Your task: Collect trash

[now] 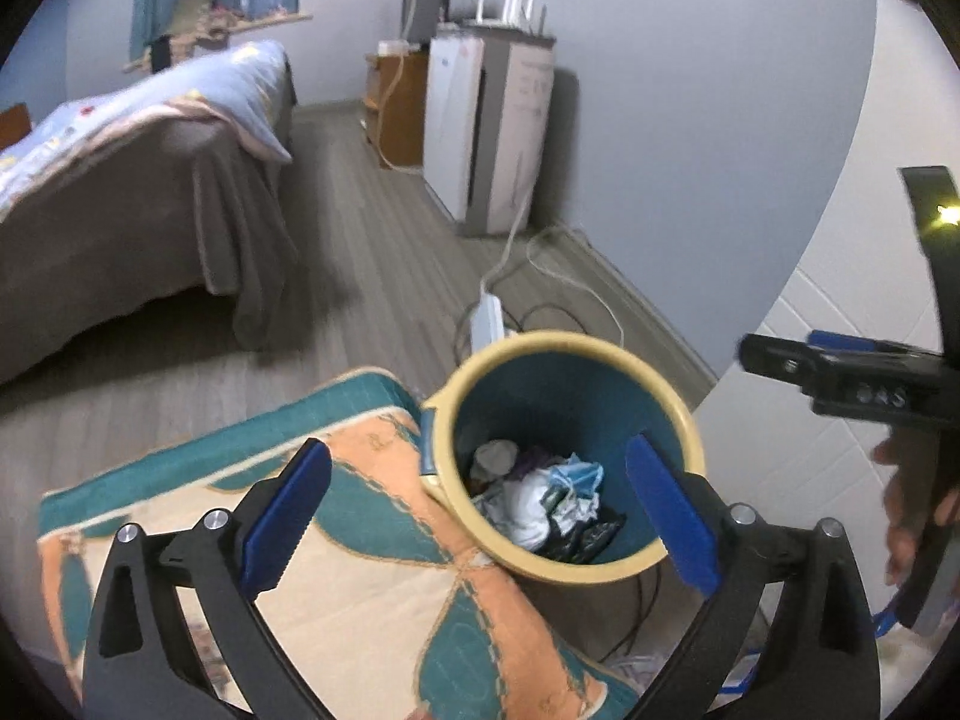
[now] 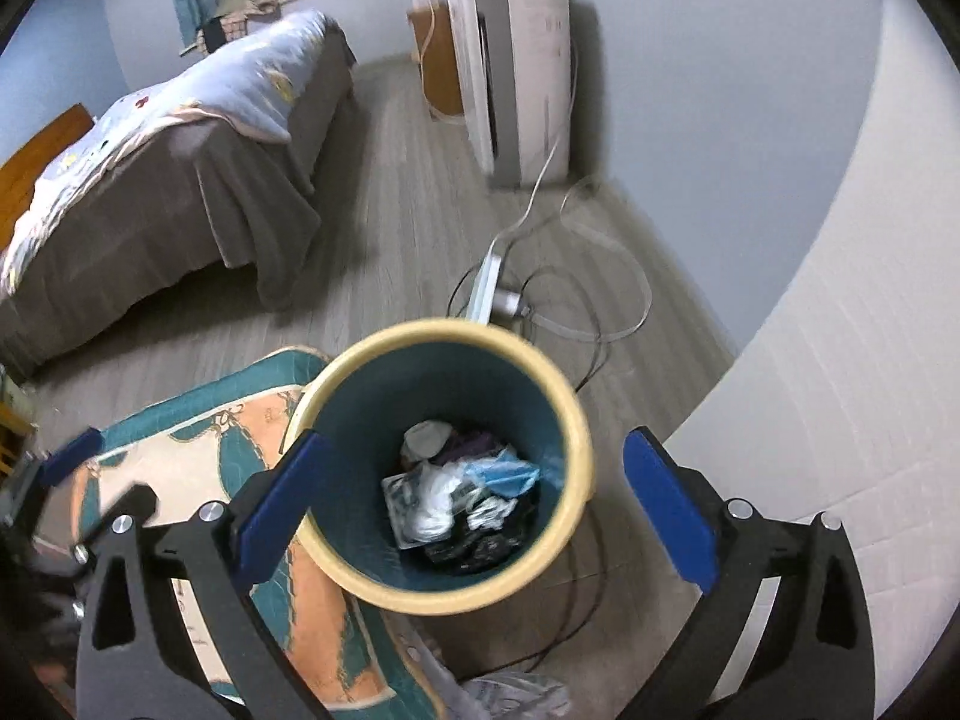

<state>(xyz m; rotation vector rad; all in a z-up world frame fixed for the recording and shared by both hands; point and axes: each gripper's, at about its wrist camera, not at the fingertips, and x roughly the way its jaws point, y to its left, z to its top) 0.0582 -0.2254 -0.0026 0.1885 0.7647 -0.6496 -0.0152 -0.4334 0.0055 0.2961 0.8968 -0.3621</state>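
Observation:
A round trash bin (image 1: 600, 348) with a cream rim and teal inside stands on the floor beside a patterned cushion. It holds crumpled trash (image 1: 540, 498): white paper, a blue face mask, dark wrappers. My left gripper (image 1: 480, 510) is open and empty, above the bin's near rim. In the right wrist view the bin (image 2: 444, 336) sits below, with the same trash (image 2: 462, 492) inside. My right gripper (image 2: 468, 510) is open and empty over the bin. The right gripper also shows at the right edge of the left wrist view (image 1: 840, 372).
An orange and teal cushion (image 1: 372, 570) lies left of the bin. A white power strip (image 1: 486, 318) and loose cables (image 2: 588, 300) lie on the wood floor behind it. A bed (image 1: 120, 180) stands at left, a white cabinet (image 1: 480, 120) by the far wall, a white curved surface (image 2: 840, 360) at right.

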